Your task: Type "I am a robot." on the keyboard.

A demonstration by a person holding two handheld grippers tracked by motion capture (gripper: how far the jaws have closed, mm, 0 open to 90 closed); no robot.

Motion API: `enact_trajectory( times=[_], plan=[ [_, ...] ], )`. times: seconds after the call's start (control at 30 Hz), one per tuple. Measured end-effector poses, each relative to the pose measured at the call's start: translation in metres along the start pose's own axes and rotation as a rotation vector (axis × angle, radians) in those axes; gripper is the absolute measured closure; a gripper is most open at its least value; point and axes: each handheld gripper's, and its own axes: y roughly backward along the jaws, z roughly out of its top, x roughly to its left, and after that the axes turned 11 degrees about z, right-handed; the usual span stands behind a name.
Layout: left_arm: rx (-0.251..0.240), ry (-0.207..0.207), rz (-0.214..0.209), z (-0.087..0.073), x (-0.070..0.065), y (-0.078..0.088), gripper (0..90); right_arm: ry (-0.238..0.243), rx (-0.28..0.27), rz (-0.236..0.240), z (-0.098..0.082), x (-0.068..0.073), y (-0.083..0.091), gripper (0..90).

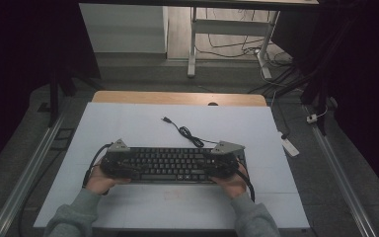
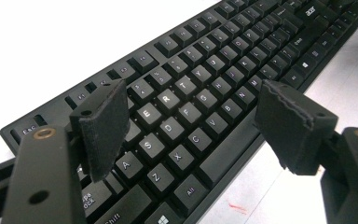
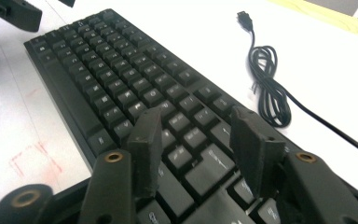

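A black keyboard (image 1: 172, 165) lies on the white tabletop (image 1: 128, 123), close to the person. My left gripper (image 1: 116, 163) hovers over its left end. In the left gripper view the gripper (image 2: 191, 100) stands open, one pad above the Q and A keys and the other past the front edge of the keyboard (image 2: 205, 70). My right gripper (image 1: 224, 160) sits over the right end. In the right gripper view this gripper (image 3: 196, 119) is open above the keys of the keyboard (image 3: 112, 70), gripping nothing. The keyboard's cable (image 3: 268, 84) lies coiled behind it.
The cable (image 1: 185, 131) runs back to a loose plug (image 3: 244, 18) on the white surface. A wooden table edge (image 1: 177, 98) borders the far side. Beyond it are desk legs (image 1: 192, 44) and floor cables. Faint red marks (image 3: 32, 161) lie in front of the keyboard.
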Motion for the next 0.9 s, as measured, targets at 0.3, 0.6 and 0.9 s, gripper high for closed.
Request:
enact_trajectory(
  times=[0.3, 0.6, 0.9],
  plan=[
    [0.008, -0.008, -0.003, 0.000, -0.001, -0.002, 26.2, 0.010, 0.029, 0.049, 0.010, 0.004, -0.019, 71.6],
    [0.009, -0.005, -0.005, 0.000, -0.001, -0.003, 26.1, 0.008, 0.063, 0.101, 0.020, 0.004, -0.039, 89.4],
    [0.013, -0.011, -0.007, 0.000, -0.001, -0.003, 25.9, 0.008, 0.100, 0.101, 0.026, 0.006, -0.060, 89.4]
  ],
)
